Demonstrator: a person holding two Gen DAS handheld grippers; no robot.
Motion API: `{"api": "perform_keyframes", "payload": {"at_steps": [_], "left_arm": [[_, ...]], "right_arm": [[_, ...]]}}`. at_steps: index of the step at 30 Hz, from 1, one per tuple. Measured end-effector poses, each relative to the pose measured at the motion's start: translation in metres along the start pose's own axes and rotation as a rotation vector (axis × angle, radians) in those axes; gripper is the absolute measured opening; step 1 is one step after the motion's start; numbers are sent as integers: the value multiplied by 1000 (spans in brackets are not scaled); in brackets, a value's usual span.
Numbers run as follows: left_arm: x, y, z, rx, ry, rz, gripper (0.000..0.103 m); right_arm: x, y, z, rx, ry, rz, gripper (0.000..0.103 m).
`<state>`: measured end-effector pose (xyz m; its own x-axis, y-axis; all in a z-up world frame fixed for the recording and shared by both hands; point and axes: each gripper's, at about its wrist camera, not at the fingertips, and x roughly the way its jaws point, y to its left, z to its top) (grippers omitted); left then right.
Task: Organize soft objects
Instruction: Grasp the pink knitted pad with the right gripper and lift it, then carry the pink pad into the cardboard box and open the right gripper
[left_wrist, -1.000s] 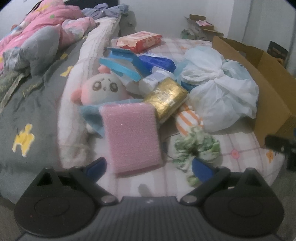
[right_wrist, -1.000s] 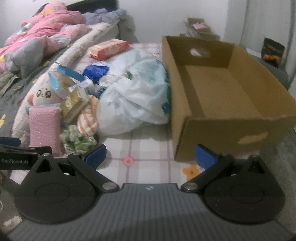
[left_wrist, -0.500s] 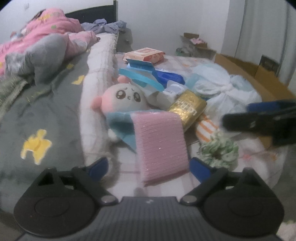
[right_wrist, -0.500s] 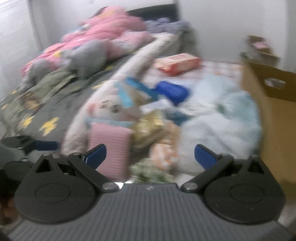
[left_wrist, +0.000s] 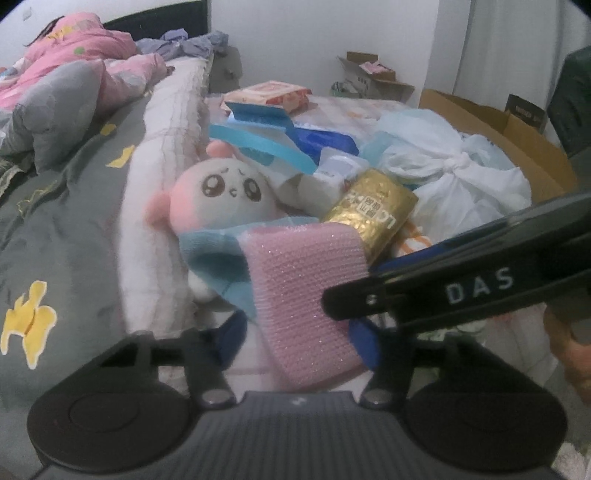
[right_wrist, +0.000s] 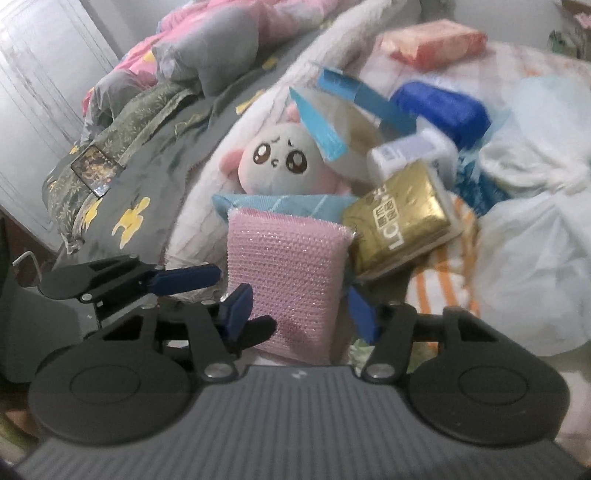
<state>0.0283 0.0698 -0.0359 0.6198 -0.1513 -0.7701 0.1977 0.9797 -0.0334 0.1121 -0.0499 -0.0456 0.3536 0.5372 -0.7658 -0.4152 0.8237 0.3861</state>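
Near the bed's edge, both spread grippers, left (left_wrist: 301, 338) and right (right_wrist: 301, 308), straddle the pink sponge (right_wrist: 286, 273) (not yet pinched); next, one closes.

A pink sponge pad (left_wrist: 303, 295) with a glittery, knobbly weave lies flat on the bed at the near edge of the pile, its far end resting on a light blue cloth (left_wrist: 218, 254). Behind the cloth sits a white plush toy (left_wrist: 225, 192) with pink ears and big dark eyes, face towards the cameras. To the pad's right, an orange-and-white striped soft item (right_wrist: 443, 280) lies under a gold packet (right_wrist: 399, 218), beside a knotted white plastic bag (left_wrist: 461, 184).
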Motion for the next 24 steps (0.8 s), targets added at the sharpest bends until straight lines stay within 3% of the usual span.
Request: {"api": "perform_keyframes", "payload": {"at_steps": [5, 11, 17, 24], "left_arm": [[-2, 1, 1, -7, 6, -6, 49], [-28, -3, 7, 9, -41, 15, 48], [-62, -24, 31, 74, -136, 37, 48], [-76, -75, 102, 191, -240, -27, 48]], "right_arm": [[8, 1, 2, 35, 12, 13, 44], [-16, 10, 4, 19, -38, 26, 39], [-62, 16, 11, 3, -154, 39, 39], [-150, -21, 32, 52, -352, -3, 39]]}}
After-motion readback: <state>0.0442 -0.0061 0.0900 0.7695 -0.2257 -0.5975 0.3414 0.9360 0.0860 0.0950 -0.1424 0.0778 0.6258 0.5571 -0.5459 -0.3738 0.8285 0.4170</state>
